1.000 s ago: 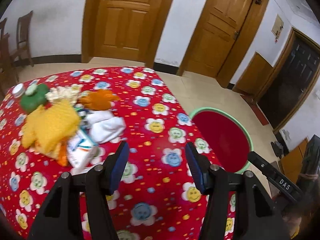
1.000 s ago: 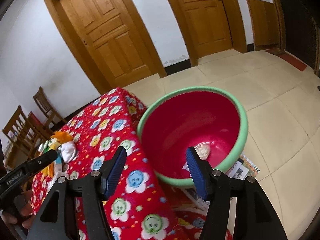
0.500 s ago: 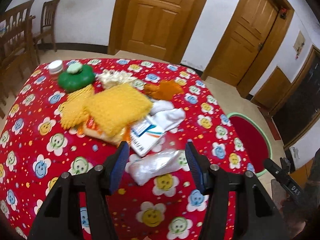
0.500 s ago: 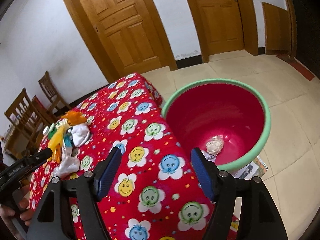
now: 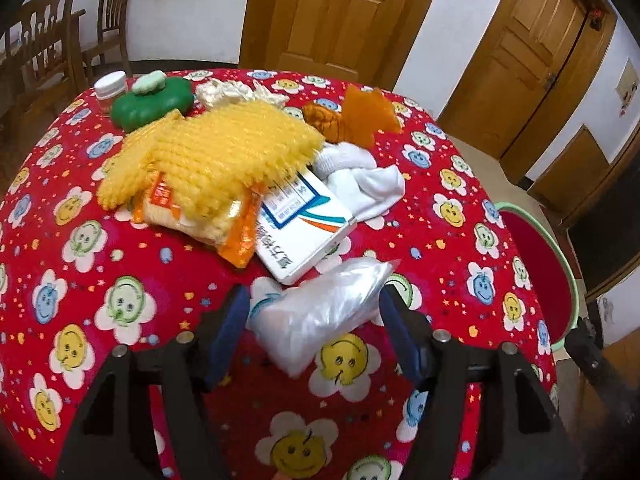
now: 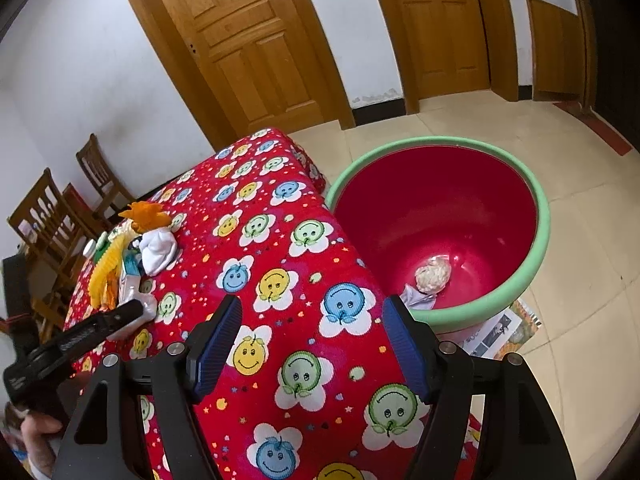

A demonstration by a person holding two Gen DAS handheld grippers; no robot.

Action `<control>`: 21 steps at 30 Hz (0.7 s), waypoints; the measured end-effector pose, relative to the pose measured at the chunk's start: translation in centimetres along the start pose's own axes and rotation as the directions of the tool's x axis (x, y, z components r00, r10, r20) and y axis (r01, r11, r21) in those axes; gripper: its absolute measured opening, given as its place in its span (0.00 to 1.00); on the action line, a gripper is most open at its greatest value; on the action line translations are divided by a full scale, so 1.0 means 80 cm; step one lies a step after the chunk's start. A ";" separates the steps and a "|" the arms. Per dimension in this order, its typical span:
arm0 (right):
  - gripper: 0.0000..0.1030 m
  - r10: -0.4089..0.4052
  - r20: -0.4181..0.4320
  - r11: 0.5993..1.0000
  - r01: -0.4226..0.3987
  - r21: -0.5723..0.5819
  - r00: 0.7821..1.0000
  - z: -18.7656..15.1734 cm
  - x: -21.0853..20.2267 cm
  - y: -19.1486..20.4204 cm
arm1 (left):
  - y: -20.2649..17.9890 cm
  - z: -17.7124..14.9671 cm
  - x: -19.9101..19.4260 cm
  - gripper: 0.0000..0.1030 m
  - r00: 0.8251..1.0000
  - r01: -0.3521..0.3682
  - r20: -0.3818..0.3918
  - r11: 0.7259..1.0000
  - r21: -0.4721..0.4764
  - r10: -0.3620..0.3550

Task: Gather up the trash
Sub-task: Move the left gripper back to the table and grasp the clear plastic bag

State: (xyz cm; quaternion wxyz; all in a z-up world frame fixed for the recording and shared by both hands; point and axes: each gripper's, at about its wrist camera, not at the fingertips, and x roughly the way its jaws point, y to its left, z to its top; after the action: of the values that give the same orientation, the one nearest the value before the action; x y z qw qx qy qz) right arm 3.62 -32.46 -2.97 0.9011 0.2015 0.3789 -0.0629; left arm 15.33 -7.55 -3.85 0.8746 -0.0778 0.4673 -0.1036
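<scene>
The clear plastic bag [image 5: 320,312] is crumpled and lies between the wide-open left gripper [image 5: 314,330] fingers, not gripped. The right gripper [image 6: 310,344] is wide open too and holds nothing.

Looks like a home, prob. a dining/living rm: panelled wooden doors [image 6: 248,44] in white walls, tiled floor [image 6: 580,216]. Wooden dining chairs [image 5: 48,52] by the wall, tabletop [image 5: 132,276] w/ red smiley-flower cloth.
</scene>
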 end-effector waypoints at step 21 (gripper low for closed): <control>0.72 0.039 -0.039 0.999 -0.039 -0.009 0.999 -0.004 0.009 0.010 | -0.015 -0.018 -0.020 0.47 0.998 0.019 0.063 0.993 0.113 -0.027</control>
State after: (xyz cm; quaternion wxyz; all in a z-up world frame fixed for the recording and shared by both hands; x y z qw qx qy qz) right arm 4.14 -31.59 -3.45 0.8956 0.2055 0.3924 -0.0396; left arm 13.15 -8.32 -3.04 0.8910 -0.0372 0.4312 -0.1373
